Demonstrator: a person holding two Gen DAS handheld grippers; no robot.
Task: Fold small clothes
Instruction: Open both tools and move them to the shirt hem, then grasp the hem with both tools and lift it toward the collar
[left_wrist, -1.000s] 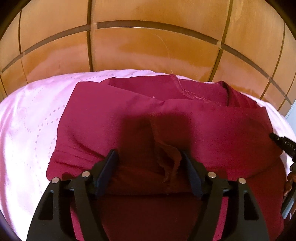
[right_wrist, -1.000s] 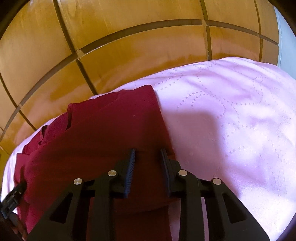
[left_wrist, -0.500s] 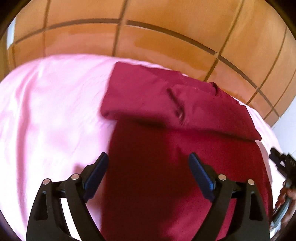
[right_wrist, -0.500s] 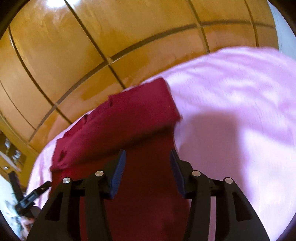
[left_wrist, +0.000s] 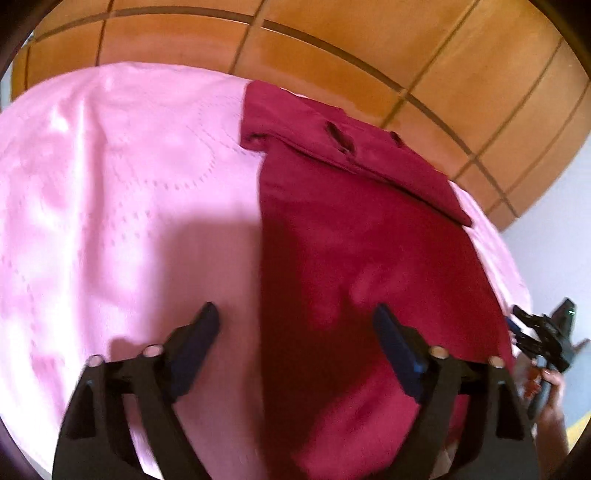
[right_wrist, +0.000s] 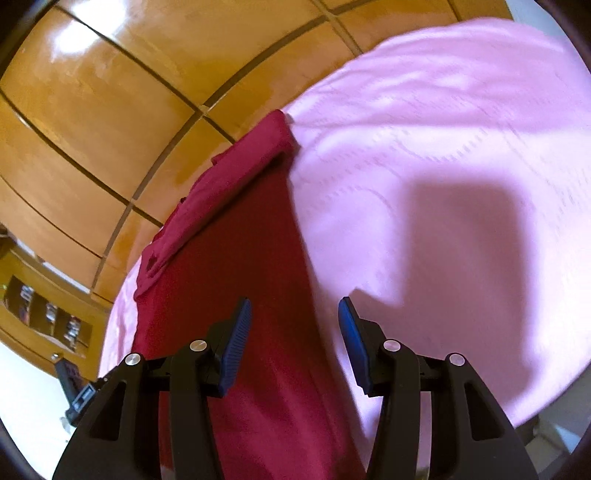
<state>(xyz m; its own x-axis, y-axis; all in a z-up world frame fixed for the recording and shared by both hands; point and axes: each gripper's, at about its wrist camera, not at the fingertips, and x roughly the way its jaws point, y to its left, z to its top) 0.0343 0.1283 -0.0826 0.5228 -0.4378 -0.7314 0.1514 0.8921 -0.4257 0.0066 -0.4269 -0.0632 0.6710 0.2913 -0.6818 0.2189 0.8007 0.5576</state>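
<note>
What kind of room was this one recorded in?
Probably a bedroom: a pink quilted bedspread covers a bed, paneled wooden doors, likely a wardrobe, stand behind it, and a dark red garment lies spread on top.

A home bedroom: a pink bedspread (left_wrist: 122, 206) covers a bed, with a wooden panelled headboard (left_wrist: 332, 48) just behind the bed.

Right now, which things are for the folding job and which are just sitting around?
For the job:
- red garment, top part already folded over
- left gripper, open
- right gripper, open
- pink bedspread under the garment

Just there:
- wooden headboard behind the bed
- wooden shelf at the side, holding small items too blurred to tell
</note>
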